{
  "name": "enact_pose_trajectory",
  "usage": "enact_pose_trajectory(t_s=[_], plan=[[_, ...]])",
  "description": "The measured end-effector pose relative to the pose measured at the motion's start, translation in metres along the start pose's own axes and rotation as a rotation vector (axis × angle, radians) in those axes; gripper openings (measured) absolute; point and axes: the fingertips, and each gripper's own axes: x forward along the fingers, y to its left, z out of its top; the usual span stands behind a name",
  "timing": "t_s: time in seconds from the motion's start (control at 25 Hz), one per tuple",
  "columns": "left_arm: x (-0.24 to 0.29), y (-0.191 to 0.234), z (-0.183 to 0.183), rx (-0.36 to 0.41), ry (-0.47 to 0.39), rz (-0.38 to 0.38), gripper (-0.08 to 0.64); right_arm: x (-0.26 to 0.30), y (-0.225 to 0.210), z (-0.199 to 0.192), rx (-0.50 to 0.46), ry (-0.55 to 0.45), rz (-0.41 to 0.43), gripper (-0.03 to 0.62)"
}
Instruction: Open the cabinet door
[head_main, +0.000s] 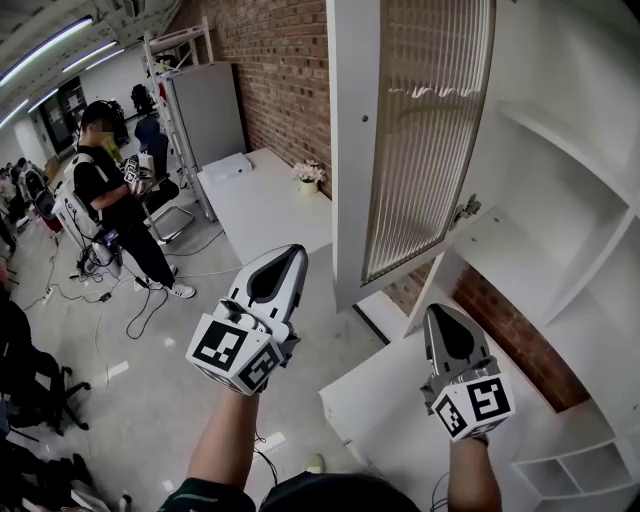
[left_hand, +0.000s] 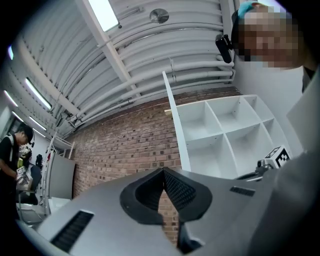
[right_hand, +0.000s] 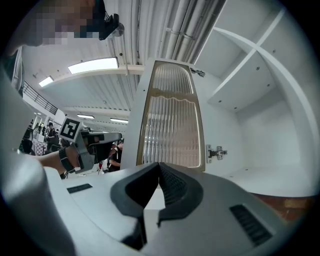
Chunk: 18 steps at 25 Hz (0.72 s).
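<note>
The cabinet door (head_main: 415, 140) is standing wide open, swung well out from the cabinet (head_main: 590, 190) on its hinge (head_main: 465, 210). Its ribbed glass panel is facing the bare white shelves and its free edge is hanging out over the room. So the opening step is looking done, by my reading: the shelves are lying fully exposed.

Just below the door's bottom edge, the left gripper (head_main: 290, 254) is pointing up toward the door's lower corner but is touching nothing. In its own view its jaws are pressed together at the tips, with only brick wall (left_hand: 125, 145) showing past them, so it is carrying nothing. The right gripper (head_main: 441, 314) is hovering lower and to the right, under the cabinet's bottom shelf. Its jaws are closed too, with nothing between them, and they are aiming at the glass from a little way off.

Further out, a white table (head_main: 260, 215) is running along the wall with a small flower pot (head_main: 309, 178) on it, and a person (head_main: 110, 195) is standing across the room.

As for the next move, little seems to be called for. If the door is wanted wider, a light nudge on its free edge would probably be enough. Otherwise both grippers are free to draw back, minding the low-hanging corner of the door.
</note>
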Motion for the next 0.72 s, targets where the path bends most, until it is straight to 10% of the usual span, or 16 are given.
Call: enact_pose_trajectory(t_s=[0.72], plan=[[-0.038, -0.072, -0.076, -0.069, 0.153, -0.006, 0.006, -0.012, -0.002, -0.035, 0.038, 0.028, 0.010, 0.005]])
